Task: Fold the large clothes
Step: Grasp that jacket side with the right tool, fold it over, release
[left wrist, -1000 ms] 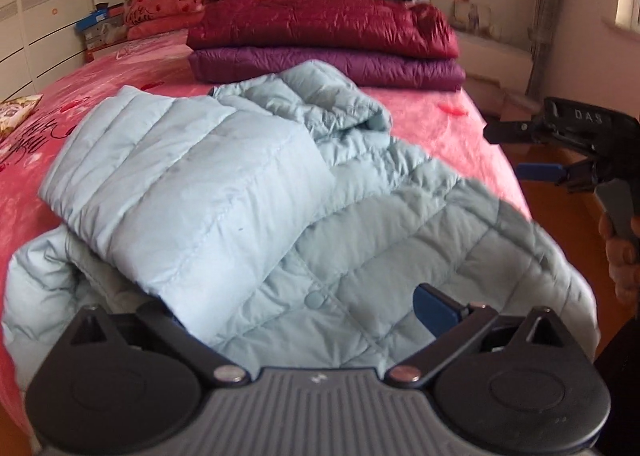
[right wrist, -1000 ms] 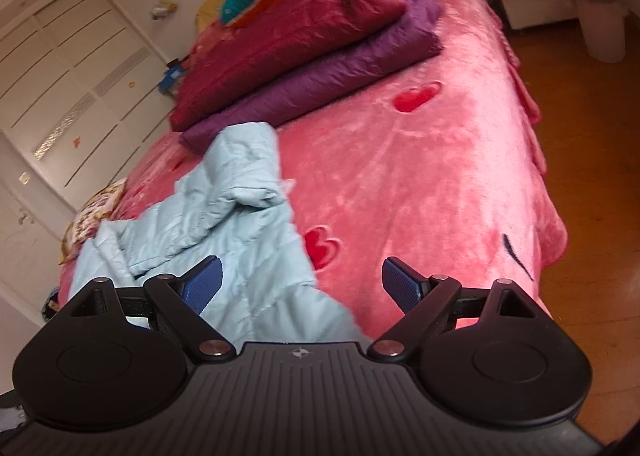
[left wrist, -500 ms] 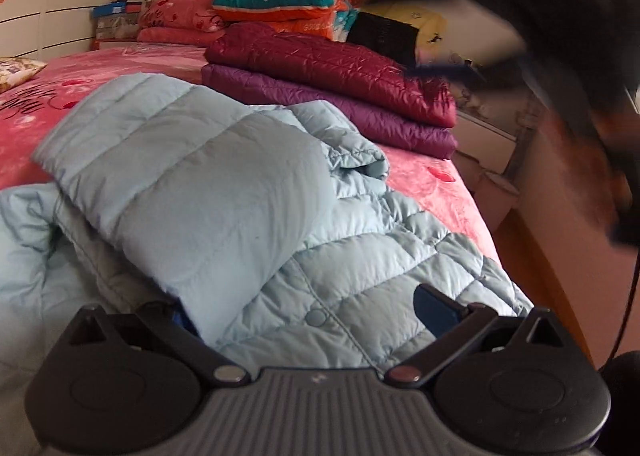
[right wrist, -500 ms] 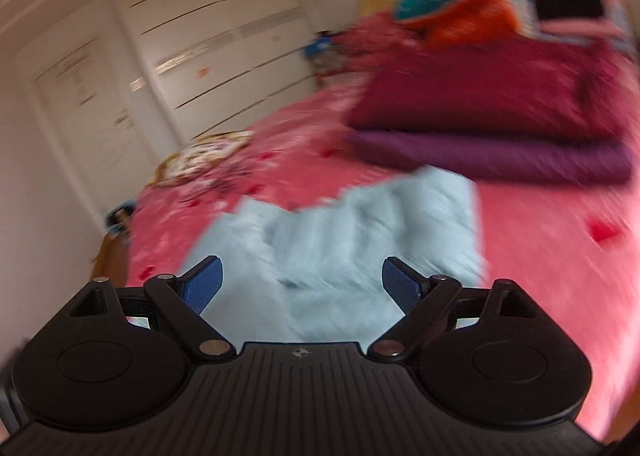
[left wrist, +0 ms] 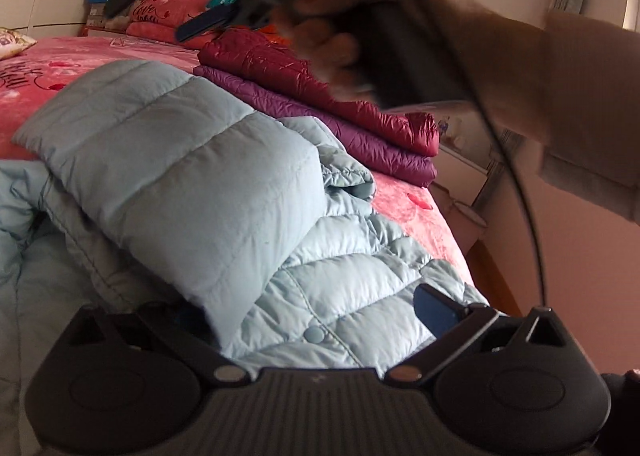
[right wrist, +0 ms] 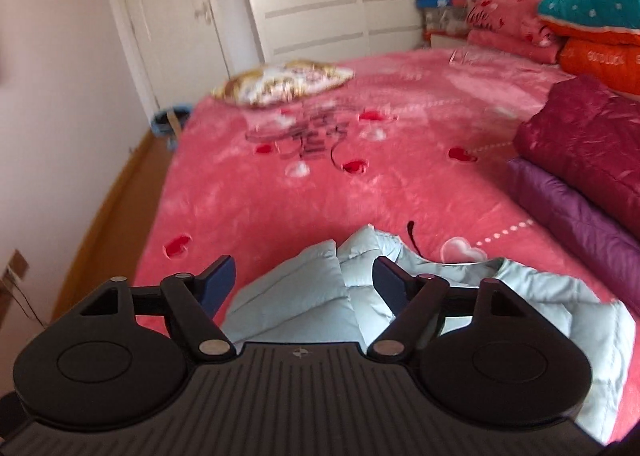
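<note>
right gripper point(right wrist: 304, 276) above the bed point(right wrist: 360, 183), tilted down, jaws closing, nothing pinched | left gripper point(left wrist: 316, 316) spread wide over pale blue jacket point(left wrist: 192, 175) | folded sleeve runs diagonally toward far-left

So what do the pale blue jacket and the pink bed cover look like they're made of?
Pale blue jacket: looks like thin, slightly glossy synthetic shell over puffy filling, going by the stitched quilted channels and soft sheen; the fill itself is hidden. Pink bed cover: seems a plush, fleecy fabric, matte and fuzzy, with printed hearts.
</note>
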A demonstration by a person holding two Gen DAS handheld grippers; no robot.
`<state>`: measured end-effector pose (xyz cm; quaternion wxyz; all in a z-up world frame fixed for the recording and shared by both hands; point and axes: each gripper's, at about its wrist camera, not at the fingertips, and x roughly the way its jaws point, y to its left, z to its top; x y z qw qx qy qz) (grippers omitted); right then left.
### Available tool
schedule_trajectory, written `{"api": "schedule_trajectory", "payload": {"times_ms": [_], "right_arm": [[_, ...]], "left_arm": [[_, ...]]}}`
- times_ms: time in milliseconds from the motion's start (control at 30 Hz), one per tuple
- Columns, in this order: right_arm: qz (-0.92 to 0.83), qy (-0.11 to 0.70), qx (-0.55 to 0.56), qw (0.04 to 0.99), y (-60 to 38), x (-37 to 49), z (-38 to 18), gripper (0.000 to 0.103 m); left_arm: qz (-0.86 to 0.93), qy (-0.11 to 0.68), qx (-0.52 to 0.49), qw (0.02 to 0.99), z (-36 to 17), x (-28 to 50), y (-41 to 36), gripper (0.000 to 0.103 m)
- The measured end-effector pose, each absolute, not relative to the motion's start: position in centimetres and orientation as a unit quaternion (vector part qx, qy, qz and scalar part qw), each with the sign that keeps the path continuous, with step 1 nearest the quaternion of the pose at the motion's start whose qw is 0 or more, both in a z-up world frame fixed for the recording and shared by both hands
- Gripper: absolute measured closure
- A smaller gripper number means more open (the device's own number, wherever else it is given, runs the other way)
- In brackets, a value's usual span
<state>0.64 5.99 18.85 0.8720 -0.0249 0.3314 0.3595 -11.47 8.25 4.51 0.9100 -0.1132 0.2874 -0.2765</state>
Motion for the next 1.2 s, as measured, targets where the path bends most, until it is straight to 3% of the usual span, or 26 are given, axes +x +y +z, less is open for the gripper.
{"api": "schedule_trajectory", "payload": {"times_ms": [100,267,300,367,433,633,867,1067,1200], "right_arm": [[0.358,0.353,-0.046,0.863,6.7,1.5,17.6,0.014],[0.356,0.393,-0.057,0.846,8.1,2.6,16.4,0.03],[0.357,0.401,-0.059,0.841,8.6,2.8,16.3,0.038],[0.359,0.414,-0.071,0.834,9.2,2.5,15.9,0.045],[0.361,0.424,-0.078,0.827,9.5,2.1,15.8,0.063],[0.373,0.413,-0.092,0.826,10.4,0.1,16.5,0.089],[0.368,0.34,-0.117,0.857,10.6,-3.6,20.3,0.094],[0.33,0.229,-0.003,0.916,3.0,-6.4,27.7,0.094],[0.283,0.171,0.054,0.942,-3.8,-10.1,29.8,0.094]], "left_arm": [[-0.283,0.287,-0.122,0.907,4.3,-11.2,8.4,0.001],[-0.29,0.285,-0.123,0.905,4.2,-11.1,8.5,0.001],[-0.291,0.285,-0.125,0.905,4.2,-11.1,8.6,0.001],[-0.292,0.285,-0.132,0.903,4.2,-11.0,8.8,0.001],[-0.292,0.287,-0.14,0.902,4.2,-10.9,9.0,0.001],[-0.288,0.288,-0.163,0.899,4.1,-10.4,9.4,0.001],[-0.266,0.271,-0.18,0.908,4.8,-9.6,10.2,0.001],[-0.224,0.229,-0.21,0.924,6.0,-8.9,12.4,0.001],[-0.188,0.205,-0.237,0.931,6.6,-8.6,14.1,0.001]]}}
